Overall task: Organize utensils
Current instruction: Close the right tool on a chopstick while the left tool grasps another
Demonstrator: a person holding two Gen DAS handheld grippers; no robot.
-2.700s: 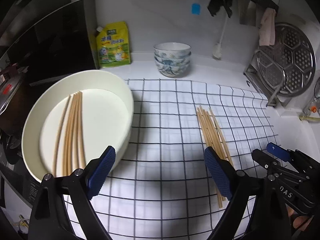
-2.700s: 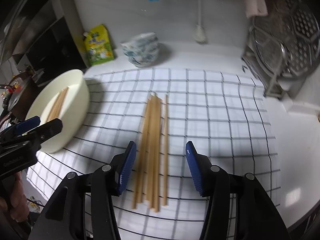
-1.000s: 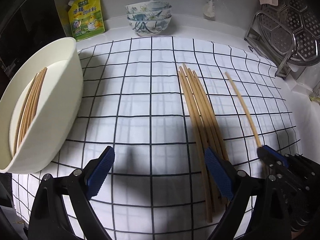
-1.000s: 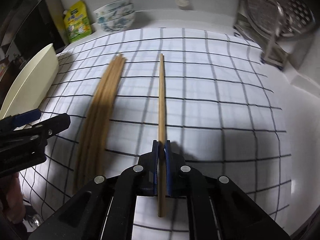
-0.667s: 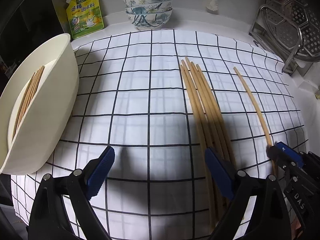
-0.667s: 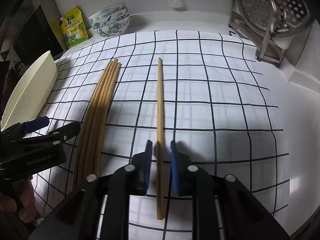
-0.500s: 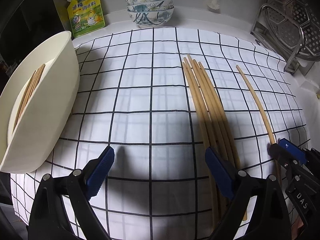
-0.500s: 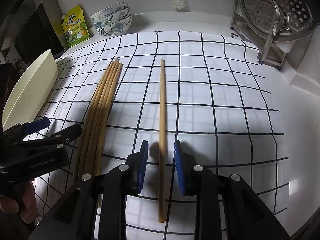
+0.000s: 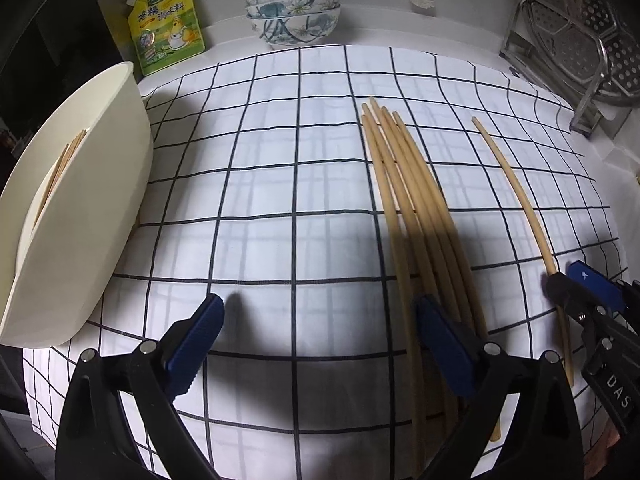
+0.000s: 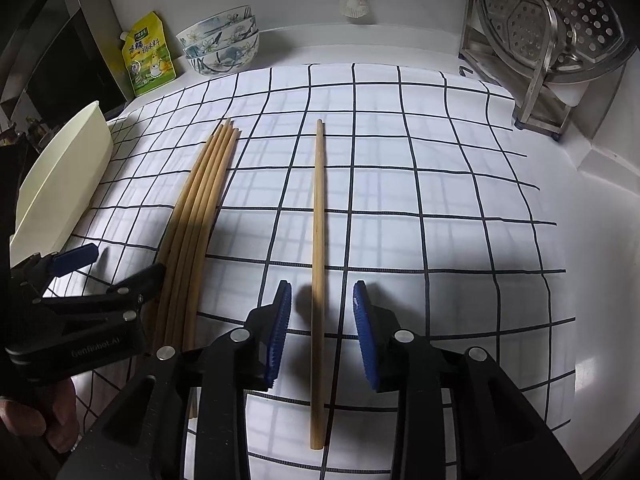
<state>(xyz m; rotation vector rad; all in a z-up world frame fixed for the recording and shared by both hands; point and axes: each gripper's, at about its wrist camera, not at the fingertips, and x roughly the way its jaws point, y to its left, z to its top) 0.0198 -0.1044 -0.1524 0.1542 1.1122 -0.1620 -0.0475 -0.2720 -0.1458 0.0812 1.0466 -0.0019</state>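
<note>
A: Right gripper [image 10: 320, 330]?

B: Jaws apart, straddling 1 chopstick [image 10: 318, 240] that lies flat on the cloth [image 10: 440, 184], nothing clamped. Left gripper [image 9: 318, 338] is spread wide too, empty, its right pad over the near ends of the bundle [image 9: 416, 216].

A: How will the stick handle?

B: My guess: light, stiff, thin wood, smooth enough to roll or pivot if pinched off-centre. I'd take it somewhere nearer its middle, not at the near end where the pads sit, so it doesn't droop or swing.

A: And the rest?

B: The bundle, about 5 sticks, lies just left of the single one, apart from it, tips pointing away. More sticks lie inside the tub [image 9: 80, 216] at the left edge of the cloth; that looks like the destination.

A: Surface?

B: Soft checked cloth on a white counter; pads pressing down could snag or wrinkle it.

A: Around it?

B: Stacked bowls [image 9: 294, 12] and a yellow pouch [image 9: 166, 24] at the back wall, a steel rack [image 10: 548, 48] at the back right, well apart from the sticks.
</note>
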